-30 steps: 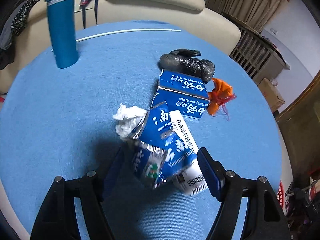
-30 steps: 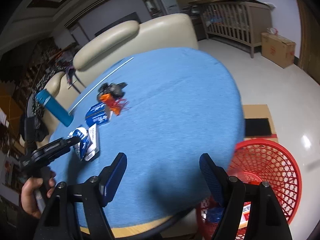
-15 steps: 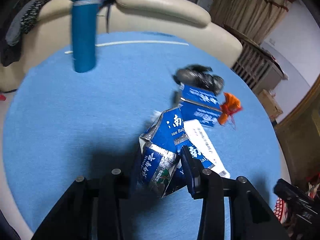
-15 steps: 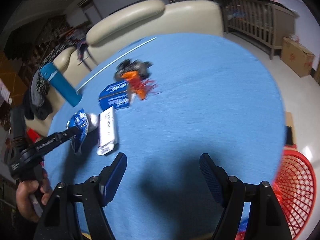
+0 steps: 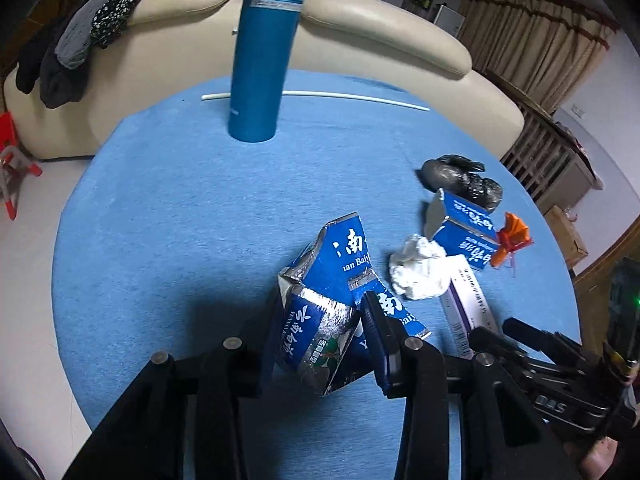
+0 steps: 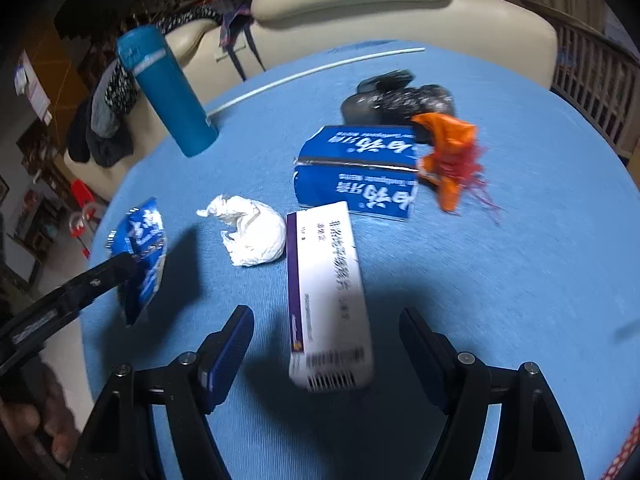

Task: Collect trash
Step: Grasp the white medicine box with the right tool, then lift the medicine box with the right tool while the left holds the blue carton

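My bench [image 6: 520,280], cloth-blue, carries a teal flask [image 6: 168,92], white box [image 6: 328,296], tissue wad [image 6: 248,236], blue carton [image 6: 356,172], black bag [image 6: 396,96].

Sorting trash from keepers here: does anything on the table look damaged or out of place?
The blue carton clamped in the left gripper is crushed and torn open. The upright teal bottle looks intact, unlike the litter around it.

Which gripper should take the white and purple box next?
Right. The right gripper is open, its jaws either side of the white and purple box; the left gripper is shut on the crushed blue carton.
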`<state>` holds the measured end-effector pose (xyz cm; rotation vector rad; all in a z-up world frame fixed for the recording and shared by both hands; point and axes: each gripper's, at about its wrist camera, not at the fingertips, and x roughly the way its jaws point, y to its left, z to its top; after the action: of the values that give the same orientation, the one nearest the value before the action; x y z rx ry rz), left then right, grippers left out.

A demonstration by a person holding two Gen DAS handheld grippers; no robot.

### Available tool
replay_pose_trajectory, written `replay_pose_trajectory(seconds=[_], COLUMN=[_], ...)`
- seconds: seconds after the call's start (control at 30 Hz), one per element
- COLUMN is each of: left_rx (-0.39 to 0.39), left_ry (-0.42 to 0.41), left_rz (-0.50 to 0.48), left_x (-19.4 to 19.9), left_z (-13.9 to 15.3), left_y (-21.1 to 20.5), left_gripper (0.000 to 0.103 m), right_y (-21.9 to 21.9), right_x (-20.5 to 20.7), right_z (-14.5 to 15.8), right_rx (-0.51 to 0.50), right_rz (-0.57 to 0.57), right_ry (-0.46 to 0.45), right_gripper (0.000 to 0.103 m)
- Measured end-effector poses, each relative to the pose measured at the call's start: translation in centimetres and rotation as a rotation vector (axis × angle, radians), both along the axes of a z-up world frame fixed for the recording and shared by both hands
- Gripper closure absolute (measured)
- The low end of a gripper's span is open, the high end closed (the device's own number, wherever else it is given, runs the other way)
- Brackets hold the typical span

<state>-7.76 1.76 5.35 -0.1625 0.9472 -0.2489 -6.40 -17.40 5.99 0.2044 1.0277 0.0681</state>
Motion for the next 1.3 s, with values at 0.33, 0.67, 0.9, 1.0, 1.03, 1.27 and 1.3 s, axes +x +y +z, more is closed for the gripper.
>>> replay_pose_trajectory(seconds=[0.33,0.67,0.9,1.0,1.03,1.27,1.3], left_rx=[0.018,0.052,0.079,0.089,0.091,0.114,0.115], left_ry=[0.006,-0.025,-0.037,-0.051,-0.054,-0.082,-0.084], left_rz=[-0.011,-0.034,-0.057,-0.068,-0.072,-0.106,-0.109], left_x=[-0.2,-1.9,-3.1,-3.6,-3.7,-4.9,-5.0], left_z=[0.0,1.5,2.5,3.2,3.3,4.7,4.8], left_y=[-0.7,-2.0,-3.6,-4.2,-4.3,-5.9,-6.1], left_gripper=[0.062,0.062,0.062,0.062,0.062,0.062,0.062], right_y=[0.9,-1.2,-1.9,-2.3,-2.5,-4.0,-4.2], right_x=[-0.1,-4.5,-6.6,-7.5,-7.8,-9.8,-10.0], right_z=[-0.7,1.9,3.5,4.1,4.3,5.6,5.7], right_rx=[-0.084,-0.033,-0.017,-0.003,0.0,0.026,0.029], right_rz=[0.016,-0.043,-0.056,-0.068,-0.07,-0.103,-0.107], right_ry=[0.026,-0.043,-0.088,-0.108,-0.114,-0.155,-0.159], right_gripper=[0.056,0.056,0.056,0.056,0.056,0.056,0.056])
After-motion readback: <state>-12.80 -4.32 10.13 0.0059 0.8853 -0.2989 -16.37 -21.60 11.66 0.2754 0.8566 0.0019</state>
